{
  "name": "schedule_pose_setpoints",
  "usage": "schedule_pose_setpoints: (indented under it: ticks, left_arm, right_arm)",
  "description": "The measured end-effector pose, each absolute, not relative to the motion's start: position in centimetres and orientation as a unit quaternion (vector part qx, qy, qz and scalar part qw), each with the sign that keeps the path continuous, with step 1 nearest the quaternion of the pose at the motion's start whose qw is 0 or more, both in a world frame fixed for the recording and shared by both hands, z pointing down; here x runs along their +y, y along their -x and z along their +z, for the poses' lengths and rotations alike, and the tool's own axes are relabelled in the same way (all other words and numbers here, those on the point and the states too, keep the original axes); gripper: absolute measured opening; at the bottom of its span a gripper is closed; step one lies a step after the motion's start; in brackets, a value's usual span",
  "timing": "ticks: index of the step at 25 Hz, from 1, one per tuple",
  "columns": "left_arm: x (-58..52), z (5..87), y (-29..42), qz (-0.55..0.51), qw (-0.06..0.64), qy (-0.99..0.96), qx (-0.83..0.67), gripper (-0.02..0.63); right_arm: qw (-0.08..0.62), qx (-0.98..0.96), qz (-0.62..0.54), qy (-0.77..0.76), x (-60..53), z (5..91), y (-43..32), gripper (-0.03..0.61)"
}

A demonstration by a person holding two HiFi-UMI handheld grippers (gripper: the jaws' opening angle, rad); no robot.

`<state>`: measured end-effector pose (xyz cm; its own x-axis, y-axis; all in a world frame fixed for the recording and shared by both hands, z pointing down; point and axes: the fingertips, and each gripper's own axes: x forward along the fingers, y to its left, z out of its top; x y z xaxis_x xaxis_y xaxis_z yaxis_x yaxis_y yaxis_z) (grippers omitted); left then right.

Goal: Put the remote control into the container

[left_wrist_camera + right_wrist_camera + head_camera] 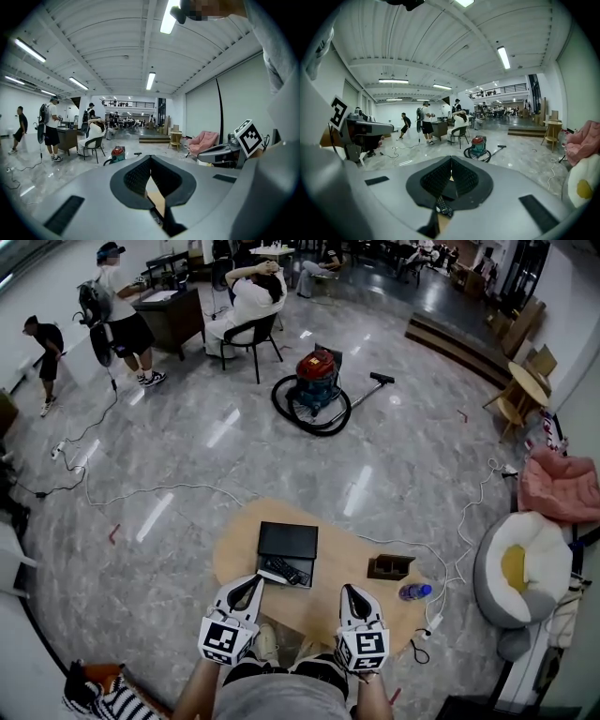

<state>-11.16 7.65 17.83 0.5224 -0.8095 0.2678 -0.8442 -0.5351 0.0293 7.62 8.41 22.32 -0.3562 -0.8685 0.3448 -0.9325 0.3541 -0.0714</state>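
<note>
Remote control, black container (round table)

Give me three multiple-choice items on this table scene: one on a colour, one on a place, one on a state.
1. What colour is the container? A white; B black; C red.
2. Where is the bottle? A on the table's right side, by the wooden holder; B in the container; C on top of the holder.
3. How is the right gripper? A wide open; B shut on the bottle; C shut, empty.
Key: B, the box is plainly black; A, it lies just right of the holder; C, the jaws meet with nothing between.
</note>
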Motion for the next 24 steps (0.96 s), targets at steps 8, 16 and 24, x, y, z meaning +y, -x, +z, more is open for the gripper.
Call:
schedule_pose_setpoints:
  ticks: [8, 16, 24]
  left_arm:
    - [8.4, 17.6, 10.6, 0.109, 0.075, -0.871, -0.473, 0.008]
    - [8.6, 17.3, 10.8, 0.111, 0.072, -0.871, -0.473, 0.008]
    - [8.8, 17.3, 11.2, 0.117, 0.067, -0.871, -0.473, 0.008]
  right_arm:
    - [0.118, -0.813, 0.126, -0.556, 9.4, 21.8, -7.8, 0.011]
    - [0.116, -0.812, 0.121, -0.559, 9.6, 21.2, -8.1, 0.011]
    - [0.111, -0.814, 0.116, -0.559, 9.4, 20.8, -7.8, 0.011]
